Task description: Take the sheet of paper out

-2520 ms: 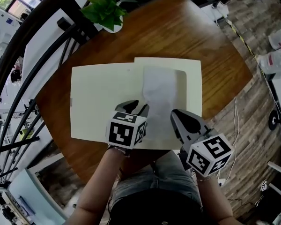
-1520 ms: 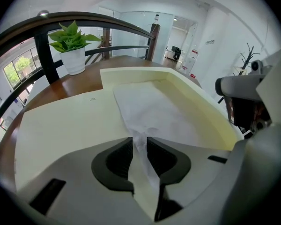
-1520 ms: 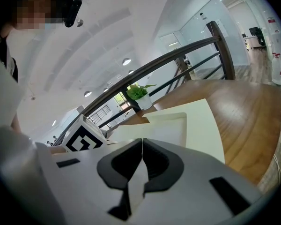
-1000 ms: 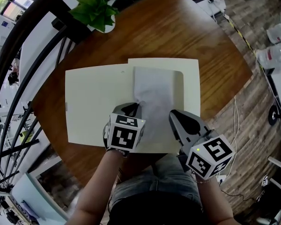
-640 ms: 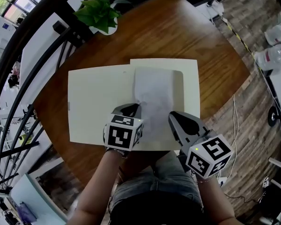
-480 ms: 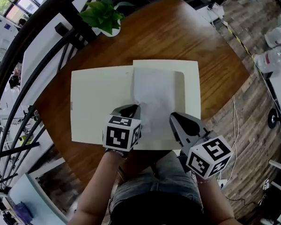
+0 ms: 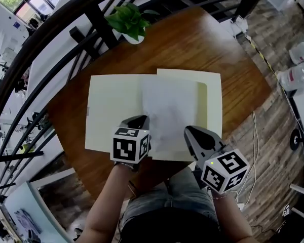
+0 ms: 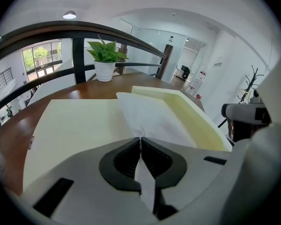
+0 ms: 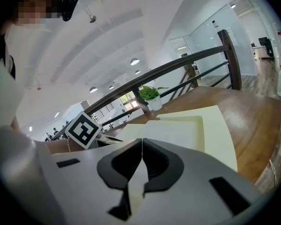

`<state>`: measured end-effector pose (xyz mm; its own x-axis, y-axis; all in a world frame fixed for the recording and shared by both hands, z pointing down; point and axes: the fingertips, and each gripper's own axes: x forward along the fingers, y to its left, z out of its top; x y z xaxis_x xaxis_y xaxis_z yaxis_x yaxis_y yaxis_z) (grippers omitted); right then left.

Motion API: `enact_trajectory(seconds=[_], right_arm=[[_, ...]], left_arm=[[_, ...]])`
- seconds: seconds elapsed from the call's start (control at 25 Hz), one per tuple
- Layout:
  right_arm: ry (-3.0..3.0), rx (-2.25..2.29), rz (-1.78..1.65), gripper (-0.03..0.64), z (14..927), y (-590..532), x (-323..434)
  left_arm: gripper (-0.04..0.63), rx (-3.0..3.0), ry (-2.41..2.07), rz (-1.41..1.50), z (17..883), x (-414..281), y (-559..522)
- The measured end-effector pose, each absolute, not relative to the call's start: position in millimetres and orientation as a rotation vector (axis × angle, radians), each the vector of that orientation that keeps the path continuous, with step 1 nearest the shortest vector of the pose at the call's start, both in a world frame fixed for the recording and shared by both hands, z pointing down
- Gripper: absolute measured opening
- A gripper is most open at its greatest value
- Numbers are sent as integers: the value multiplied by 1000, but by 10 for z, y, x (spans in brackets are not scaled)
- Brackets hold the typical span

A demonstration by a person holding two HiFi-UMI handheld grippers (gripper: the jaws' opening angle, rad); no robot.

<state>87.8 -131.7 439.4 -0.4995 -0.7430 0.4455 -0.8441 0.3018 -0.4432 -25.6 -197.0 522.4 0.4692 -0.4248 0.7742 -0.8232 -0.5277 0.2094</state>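
An open cream folder [image 7: 111, 110] lies on the round wooden table [image 7: 192, 44]. Its right half is a shallow tray [image 7: 214, 100] holding a white sheet of paper [image 7: 167, 110]. My left gripper [image 7: 143, 119] is shut on the sheet's near left corner. In the left gripper view the sheet of paper [image 8: 150, 116] runs up into the closed tips of the left gripper [image 8: 141, 138] and shows behind them. My right gripper [image 7: 189, 130] is at the sheet's near right edge. In the right gripper view the right gripper [image 9: 142, 139] has its jaws together, with pale paper [image 9: 173, 130] reaching between them.
A potted plant [image 7: 131, 22] stands at the table's far edge beside a dark curved railing [image 7: 55, 49]. Large plastic bottles [image 7: 299, 70] stand on the wooden floor to the right. The person's lap [image 7: 167, 206] is against the table's near edge.
Both grippers have risen a little, the left one more. The sheet's near end has lifted with them, and the sheet now looks wider and flatter.
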Motion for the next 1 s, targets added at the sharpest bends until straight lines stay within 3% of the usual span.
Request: enact_trajectory(seconds=[1.0], right_arm=[[-2537,1189,878,28,4210,-1382,85]], left_arm=[[25,1953,-1357,728,4988,-1547,-1846]])
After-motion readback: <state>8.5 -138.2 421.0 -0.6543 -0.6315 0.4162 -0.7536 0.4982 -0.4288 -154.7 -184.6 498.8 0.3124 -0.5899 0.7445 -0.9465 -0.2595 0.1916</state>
